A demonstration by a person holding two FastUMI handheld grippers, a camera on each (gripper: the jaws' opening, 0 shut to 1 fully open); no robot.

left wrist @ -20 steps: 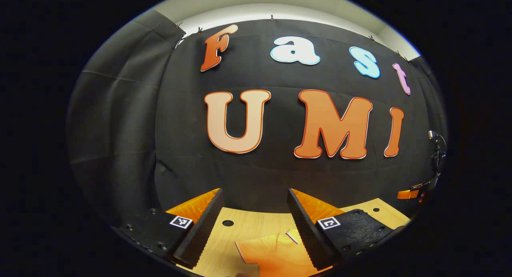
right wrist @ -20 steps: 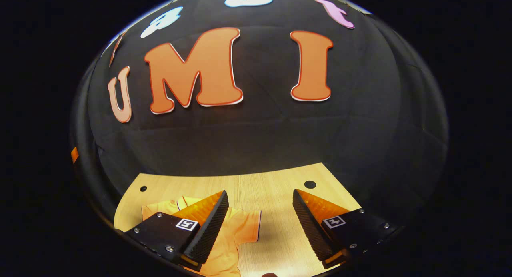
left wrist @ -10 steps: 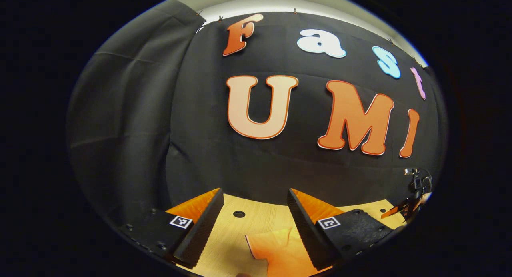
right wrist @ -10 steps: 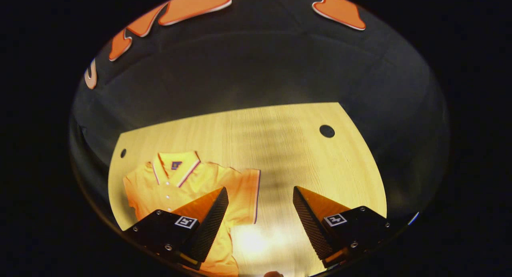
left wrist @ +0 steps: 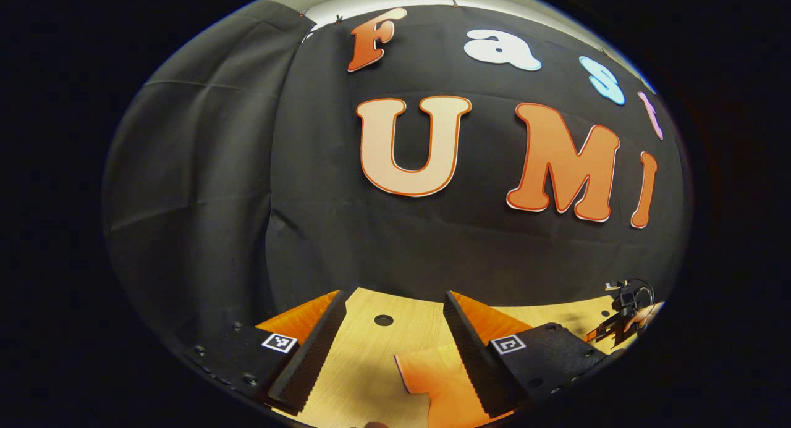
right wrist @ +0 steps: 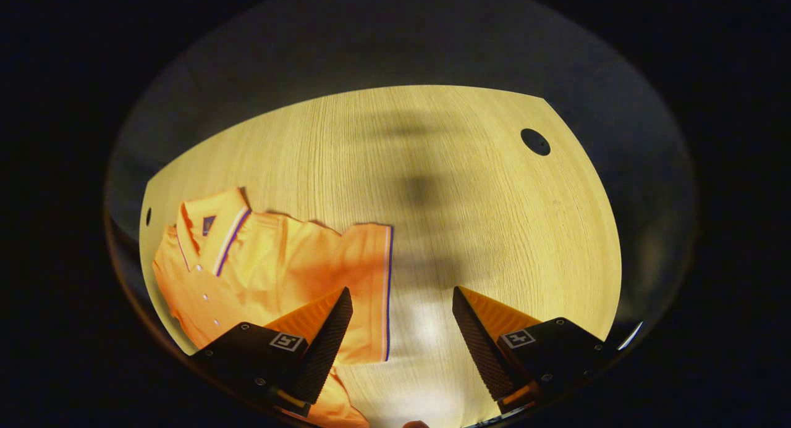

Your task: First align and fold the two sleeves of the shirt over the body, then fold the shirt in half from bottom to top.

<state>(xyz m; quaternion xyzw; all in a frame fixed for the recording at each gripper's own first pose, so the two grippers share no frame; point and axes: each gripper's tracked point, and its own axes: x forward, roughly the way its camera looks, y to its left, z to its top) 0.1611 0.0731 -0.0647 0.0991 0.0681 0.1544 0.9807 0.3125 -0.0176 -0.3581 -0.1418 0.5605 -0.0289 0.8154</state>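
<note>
An orange polo shirt (right wrist: 278, 267) with striped collar and cuffs lies flat on the wooden table (right wrist: 432, 187), collar at the far left in the right gripper view. Its near sleeve (right wrist: 368, 292) spreads out with the cuff edge just left of my right gripper (right wrist: 398, 304), which hangs open above the table. In the left gripper view a sleeve of the shirt (left wrist: 442, 378) lies beside the right finger of my open left gripper (left wrist: 392, 307). The other gripper (left wrist: 624, 317) appears small at the far right of that view.
The table has round holes (right wrist: 535, 141) near its back corners, and another hole (left wrist: 383, 320) sits ahead of the left gripper. Black cloth walls close off the back and sides. Bare wood stretches to the right of the shirt.
The right gripper has tipped downward and come over the table, so the shirt and sleeve now lie below it. The left gripper has shifted slightly left and stays open.
</note>
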